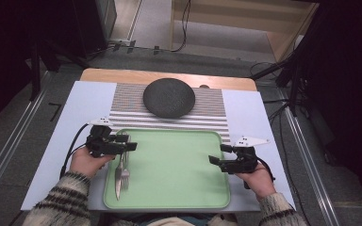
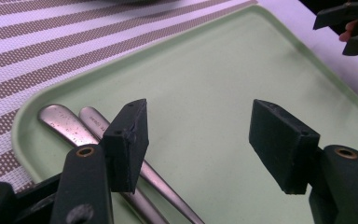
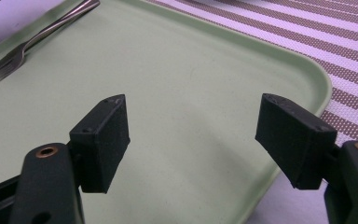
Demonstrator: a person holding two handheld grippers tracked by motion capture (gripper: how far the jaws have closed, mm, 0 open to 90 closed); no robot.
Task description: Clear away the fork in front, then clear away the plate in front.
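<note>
Your left tongs (image 1: 131,142) hang over the left end of the green tray (image 1: 179,188), with the jaws spread wide and nothing between the pads; the left gripper view shows only bare tray floor in the gap. Just beneath and a little to the side of those tongs lie a knife (image 1: 118,176) and a fork (image 1: 125,173), side by side and lengthwise along the tray's left edge, so close that they look to be touching. Their handles point toward the far rim, and the fork's tines point back toward you. In the left gripper view the two rounded handle ends (image 2: 74,128) rest flat on the tray, passing under your left-hand pad, which is clear of them. Your right tongs (image 1: 220,154) hover over the right side of the same tray, well apart from the cutlery, with the jaws likewise standing wide and holding nothing; the right gripper view shows plain green tray between the pads and the fork (image 3: 25,46) lying far off in the upper left corner. The tray sits on a pale surface (image 1: 80,108), its far rim overlapping a striped placemat (image 1: 127,101). A dark round plate (image 1: 168,97) rests on that mat, beyond the tray and away from both of your hands.
</note>
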